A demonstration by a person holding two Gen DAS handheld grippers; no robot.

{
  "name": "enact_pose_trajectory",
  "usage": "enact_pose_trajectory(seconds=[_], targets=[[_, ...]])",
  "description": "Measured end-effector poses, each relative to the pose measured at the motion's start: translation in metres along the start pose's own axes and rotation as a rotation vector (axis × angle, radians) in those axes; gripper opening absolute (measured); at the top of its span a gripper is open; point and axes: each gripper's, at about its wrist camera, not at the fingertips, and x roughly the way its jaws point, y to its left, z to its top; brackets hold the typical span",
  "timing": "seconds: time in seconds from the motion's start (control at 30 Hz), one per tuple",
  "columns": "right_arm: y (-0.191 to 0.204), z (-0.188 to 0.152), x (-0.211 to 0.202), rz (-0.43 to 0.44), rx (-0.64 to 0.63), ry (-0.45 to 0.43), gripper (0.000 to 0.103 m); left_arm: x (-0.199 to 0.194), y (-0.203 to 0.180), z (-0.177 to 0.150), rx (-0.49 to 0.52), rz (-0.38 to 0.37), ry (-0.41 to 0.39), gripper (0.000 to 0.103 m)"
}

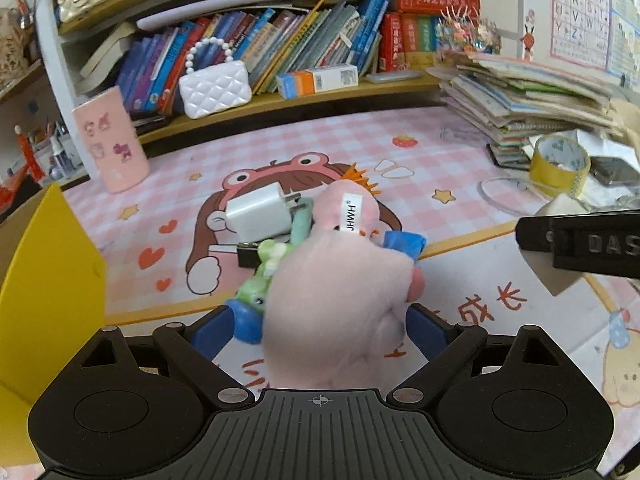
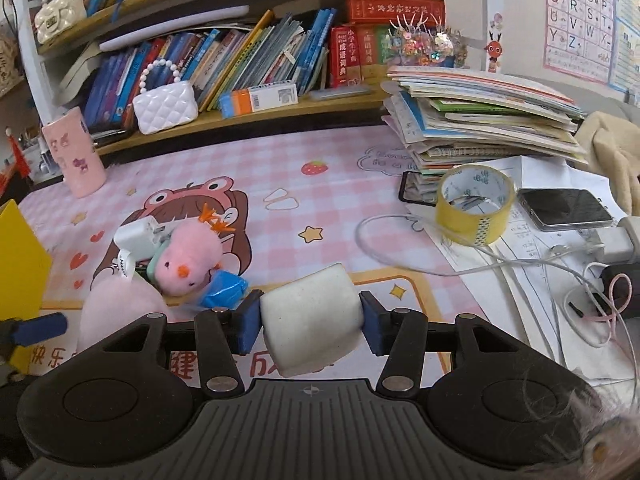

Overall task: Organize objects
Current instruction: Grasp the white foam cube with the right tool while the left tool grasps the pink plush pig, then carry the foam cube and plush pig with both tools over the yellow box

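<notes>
Yellow box (image 1: pixel 48 280) stands at the left edge of the pink checked mat (image 2: pixel 340 168); its inside is hidden. Just right of it lies a heap: a white charger (image 1: pixel 260 212), a green figure (image 1: pixel 260 280) and a small pink plush (image 2: pixel 188 264). The left gripper (image 1: pixel 320 320) points down at this heap, its blue pads (image 1: pixel 212 332) wide on either side of a pale pink plush (image 1: pixel 340 280); whether they press it I cannot tell. Farther right, the right gripper (image 2: pixel 310 316) clamps a white foam block (image 2: pixel 312 316) above the mat's near edge.
</notes>
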Motion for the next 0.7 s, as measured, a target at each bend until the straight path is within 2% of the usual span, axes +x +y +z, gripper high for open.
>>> enact_pose_trajectory(seconds=[0.07, 0.17, 0.2, 0.3, 0.5, 0.7], targets=[[0.002, -0.002, -0.002, 0.003, -0.010, 0.008, 0.047, 0.006, 0.000, 0.000, 0.009, 0.002, 0.013, 0.092], [0.008, -0.006, -0.006, 0.005, -0.036, 0.011, 0.047, 0.011, 0.002, -0.001, 0.022, -0.004, 0.024, 0.079], [0.010, -0.007, -0.007, 0.007, -0.045, 0.012, 0.047, 0.010, 0.003, -0.001, 0.022, -0.007, 0.017, 0.066], [0.017, -0.009, -0.010, 0.015, -0.065, 0.011, 0.047, -0.001, 0.012, 0.000, -0.019, -0.031, 0.005, 0.061], [0.032, -0.015, -0.017, 0.042, -0.085, 0.014, 0.047, -0.039, 0.036, 0.003, -0.090, -0.054, -0.090, 0.060], [0.059, -0.026, -0.027, 0.086, -0.121, 0.030, 0.047, -0.069, 0.059, -0.012, -0.143, -0.048, -0.126, 0.060]])
